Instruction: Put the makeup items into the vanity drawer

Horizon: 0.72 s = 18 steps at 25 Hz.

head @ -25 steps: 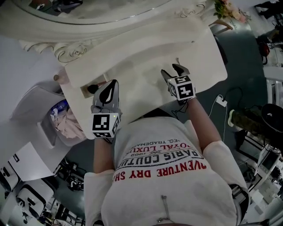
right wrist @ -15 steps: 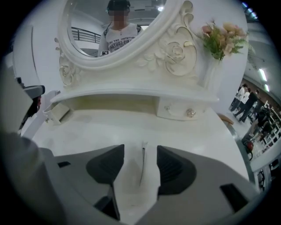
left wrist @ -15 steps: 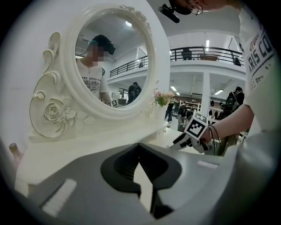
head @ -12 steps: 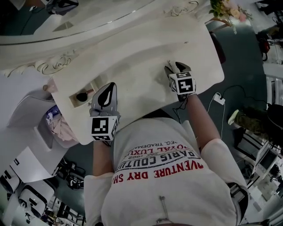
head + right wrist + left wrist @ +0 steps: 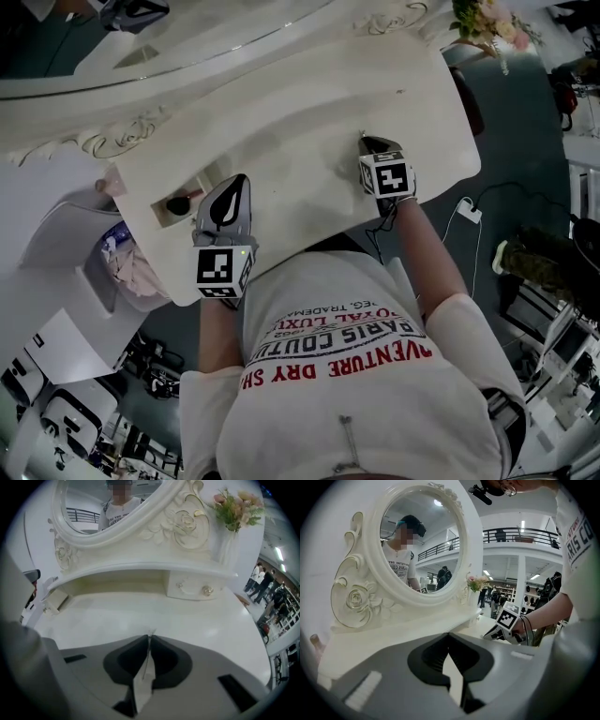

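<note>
My right gripper [image 5: 367, 142] jaws have just clenched over the desk [image 5: 300, 103], seemingly pinching a thin stick [image 5: 150, 634] at their tips, so a pick-up looks begun. My left gripper [image 5: 240, 180] jaws are clenched empty beside the open drawer [image 5: 202, 183]. The stick is too slender to identify.

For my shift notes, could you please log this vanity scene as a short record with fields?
Vanity top: white, mirror behind
Drawer: open, at the left; a dark-tipped item lies inside
Left gripper: shut, empty, beside the drawer
Right gripper: jaws have just been closing, now pinching a thin pale item down at the vanity top
Flowers: back right corner
</note>
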### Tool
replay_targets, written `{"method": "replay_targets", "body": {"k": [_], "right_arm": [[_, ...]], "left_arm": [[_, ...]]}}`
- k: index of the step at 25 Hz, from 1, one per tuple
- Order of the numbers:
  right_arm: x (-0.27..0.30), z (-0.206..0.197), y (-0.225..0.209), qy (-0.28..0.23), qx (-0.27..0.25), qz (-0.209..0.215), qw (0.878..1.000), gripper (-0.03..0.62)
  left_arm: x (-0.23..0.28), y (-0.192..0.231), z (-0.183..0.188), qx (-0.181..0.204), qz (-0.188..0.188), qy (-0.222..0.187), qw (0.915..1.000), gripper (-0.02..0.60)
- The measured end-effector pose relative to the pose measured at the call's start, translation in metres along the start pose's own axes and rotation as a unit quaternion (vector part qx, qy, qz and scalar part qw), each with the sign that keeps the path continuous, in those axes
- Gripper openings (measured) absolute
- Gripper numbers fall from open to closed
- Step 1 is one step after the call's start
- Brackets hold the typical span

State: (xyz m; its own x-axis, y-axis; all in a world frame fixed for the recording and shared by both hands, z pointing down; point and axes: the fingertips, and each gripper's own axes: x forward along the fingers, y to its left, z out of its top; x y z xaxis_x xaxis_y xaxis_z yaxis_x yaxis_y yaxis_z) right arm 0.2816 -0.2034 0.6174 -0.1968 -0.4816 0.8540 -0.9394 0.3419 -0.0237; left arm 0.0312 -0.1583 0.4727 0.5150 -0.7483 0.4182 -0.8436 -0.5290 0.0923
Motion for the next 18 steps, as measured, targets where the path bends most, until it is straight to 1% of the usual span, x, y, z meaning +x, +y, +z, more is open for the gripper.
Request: {"method": "replay_targets", "body": {"k": [4, 8, 13, 18], "right_arm": [[-0.008, 0.003, 0.009, -0.003, -0.007, 0.001, 1.0, 0.031], [-0.018, 0.017, 0.03, -0.015, -0.021, 0.008, 1.0, 0.029], [-0.032, 0.042, 0.076, -0.039, -0.058, 0.02, 0.997, 0.031], [-0.044, 0.065, 0.13, -0.066, -0.082, 0.045, 0.993, 0.03]], "left_arm": [[-0.009, 0.004, 0.002, 0.001, -0.001, -0.006, 1.0, 0.011], [-0.024, 0.017, 0.006, 0.0, 0.011, -0.02, 0.9997, 0.011], [-0.056, 0.035, 0.008, 0.002, 0.029, -0.031, 0.9991, 0.011], [-0.092, 0.056, 0.006, 0.0, 0.05, -0.038, 0.9981, 0.011]]}}
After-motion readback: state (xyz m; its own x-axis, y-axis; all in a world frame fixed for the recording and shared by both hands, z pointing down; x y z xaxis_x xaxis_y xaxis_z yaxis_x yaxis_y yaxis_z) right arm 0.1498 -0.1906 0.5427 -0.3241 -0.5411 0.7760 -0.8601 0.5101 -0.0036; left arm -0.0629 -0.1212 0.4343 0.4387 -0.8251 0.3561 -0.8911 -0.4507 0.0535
